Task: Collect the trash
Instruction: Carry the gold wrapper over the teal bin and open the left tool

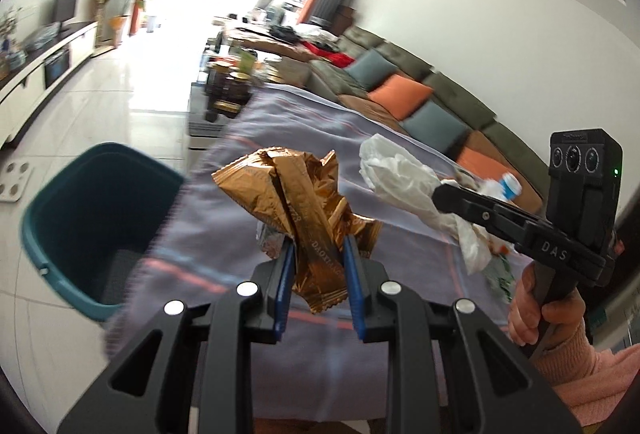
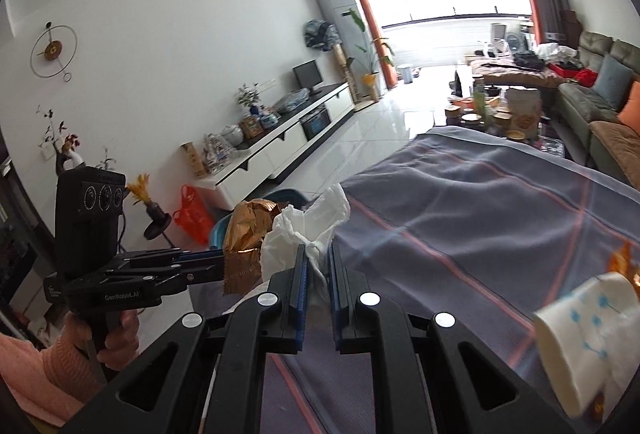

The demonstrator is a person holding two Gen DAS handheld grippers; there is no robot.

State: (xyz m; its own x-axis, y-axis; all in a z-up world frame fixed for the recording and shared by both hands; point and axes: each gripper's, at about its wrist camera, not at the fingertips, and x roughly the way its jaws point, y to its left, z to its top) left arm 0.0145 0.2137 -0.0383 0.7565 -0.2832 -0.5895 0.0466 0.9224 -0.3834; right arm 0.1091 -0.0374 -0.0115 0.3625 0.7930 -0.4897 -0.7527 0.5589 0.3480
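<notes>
In the left wrist view, the left gripper (image 1: pixel 318 254) has its jaws pinched on a crumpled gold wrapper (image 1: pixel 296 201), held up above the grey-blue cloth (image 1: pixel 288 121) with its thin pink lines. A teal bin (image 1: pixel 96 230) stands on the floor just beside the cloth's edge, to the left of the wrapper. To the right, the right gripper (image 1: pixel 444 193) reaches in from the side, its jaws clamped on a white tissue (image 1: pixel 400 177), with the person's hand (image 1: pixel 548 310) around its handle. A sofa (image 1: pixel 452 101) with cushions runs along the wall behind.

In the right wrist view, the right gripper (image 2: pixel 318 266) has its blue pads pressed onto the tissue (image 2: pixel 308 230), which bunches up above the fingertips. The left gripper (image 2: pixel 218 266) comes in from the left, pinching the wrapper (image 2: pixel 246 238), which touches the tissue. Behind both, part of the bin's rim (image 2: pixel 288 193) shows. A white roll with blue print (image 2: pixel 588 338) lies on the cloth (image 2: pixel 480 193) at the right edge.
</notes>
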